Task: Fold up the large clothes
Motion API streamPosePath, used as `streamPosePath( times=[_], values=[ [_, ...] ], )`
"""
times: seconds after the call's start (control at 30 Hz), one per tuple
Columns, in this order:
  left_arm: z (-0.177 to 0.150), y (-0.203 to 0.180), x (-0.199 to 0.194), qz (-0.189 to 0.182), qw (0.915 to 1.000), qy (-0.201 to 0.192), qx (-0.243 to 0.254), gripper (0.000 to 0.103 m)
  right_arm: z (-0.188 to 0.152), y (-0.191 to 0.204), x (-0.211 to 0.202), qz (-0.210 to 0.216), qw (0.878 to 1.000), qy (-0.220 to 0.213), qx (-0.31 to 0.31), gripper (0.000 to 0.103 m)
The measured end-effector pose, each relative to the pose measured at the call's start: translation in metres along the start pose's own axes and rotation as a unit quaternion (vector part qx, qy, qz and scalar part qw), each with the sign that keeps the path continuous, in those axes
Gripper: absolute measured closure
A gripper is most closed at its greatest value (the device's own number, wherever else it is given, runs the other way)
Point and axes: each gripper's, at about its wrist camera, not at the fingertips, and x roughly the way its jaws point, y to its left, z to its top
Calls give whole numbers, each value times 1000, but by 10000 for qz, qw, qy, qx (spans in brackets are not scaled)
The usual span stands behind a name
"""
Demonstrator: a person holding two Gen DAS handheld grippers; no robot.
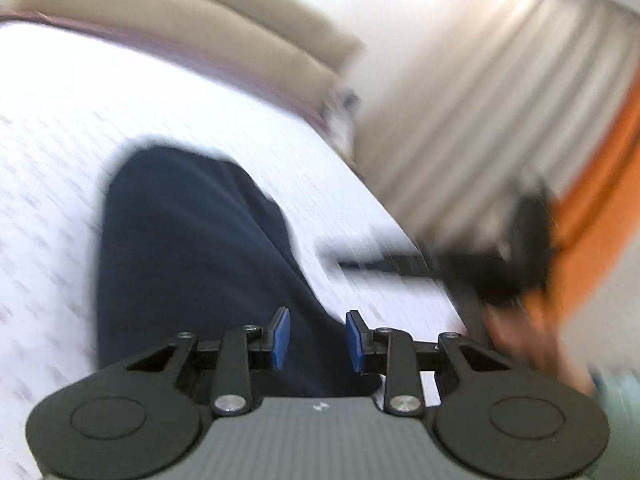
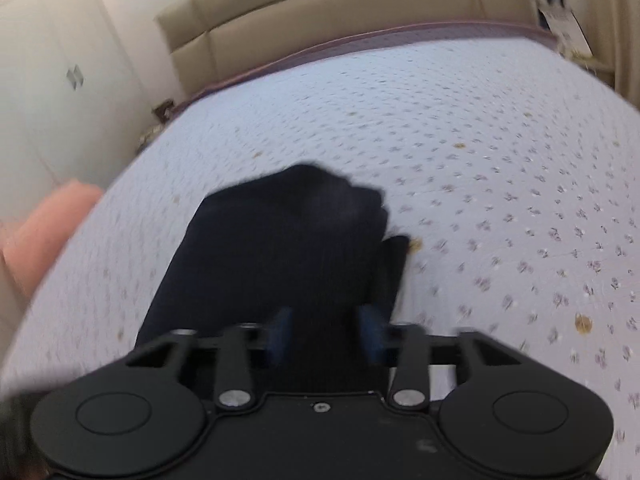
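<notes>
Dark garment [image 1: 192,256] is seen lying on the bed [image 1: 60,160], near the edge closest to the cameras, already gathered into a narrow strip. In the right wrist view the same garment [image 2: 280,248] runs from under the gripper away toward the headboard [image 2: 340,12].

Left gripper [image 1: 317,340]: jaws stand apart, blue pads [image 1: 280,338] clear of the cloth, nothing clamped. Right gripper [image 2: 326,334]: jaws part-way apart, dark cloth is seen behind the gap, but no pinch on it can be made out through the blur; it is judged empty.

Risks, judged from here:
- Both views are smeared by motion, so a pinch could be aimed off and only the sheet caught, or one layer instead of the whole stack
- With neither claw holding, the strip can be dragged or flicked open if a pad snags it in passing
- Far end looks bunched and uneven in the right view, with a second flap [image 2: 394,264] sticking out beside it; a fold made over that would come out lumpy or skewed
- The strip sits near the bed edge, so a pull toward the cameras could tip it off

Long axis: runs from the cameras toward the headboard, leaning slightly right in the right view; the rounded, bunched end points to the headboard, the wider end lies under the grippers
</notes>
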Motion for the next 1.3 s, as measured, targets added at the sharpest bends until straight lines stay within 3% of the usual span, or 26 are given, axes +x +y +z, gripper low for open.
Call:
streamPosePath(
  times=[0.03,0.1,0.17,0.2,0.27,0.37,0.47,0.5,0.53,0.57,0.7,0.8,0.93,0.97,1.07,1.1,1.13,1.17,1.23,1.3],
  values=[
    [5,8,5,96,9999,-25,-26,71,-8,9,4,-81,9999,59,-130,93],
    [5,24,21,255,9993,264,31,76,-27,20,18,-356,9982,321,-357,94],
    [-6,33,28,313,9981,487,228,84,-48,17,33,-564,9949,710,-439,103],
    [-12,35,23,388,9974,537,301,93,-58,12,37,-629,9933,882,-409,103],
    [-23,43,12,410,9969,618,243,97,-76,-2,35,-687,9918,1034,-311,103],
    [-22,57,-9,346,9975,609,47,98,-77,-5,24,-648,9916,1093,-261,103],
    [-15,50,-21,492,9966,629,217,97,-59,0,12,-778,9907,1062,-352,103],
    [-14,45,-24,515,9962,629,301,95,-47,1,7,-687,9931,895,-333,98],
    [-12,41,-24,549,9955,656,407,95,-34,4,3,-534,9957,673,-341,86],
    [-10,39,-19,600,9942,711,544,94,-20,8,3,-369,9975,454,-390,84],
    [-12,39,-5,529,9947,758,456,94,29,49,34,433,9921,-245,-1154,84],
    [-13,39,1,496,9950,753,439,94,48,75,83,919,9824,-331,-1590,84],
    [-15,45,1,443,9960,684,377,94,53,81,146,660,9745,-81,-2144,94],
    [-14,49,0,408,9964,664,323,94,54,75,153,654,9752,-16,-2114,103],
    [-13,57,-3,184,9971,719,182,94,69,56,160,772,9786,132,-1904,103],
    [-12,59,-3,141,9970,744,176,95,76,52,160,655,9806,134,-1844,103],
    [-11,59,-4,80,9967,785,163,95,85,50,160,214,9834,81,-1801,103],
    [-10,60,-5,39,9964,832,172,95,92,45,157,-34,9850,57,-1726,93],
    [-5,58,-9,-19,9956,894,291,93,110,39,146,232,9911,-58,-1313,93],
    [0,55,-11,-46,9946,958,405,90,121,55,139,663,9886,-183,-1340,92]
  ],
)
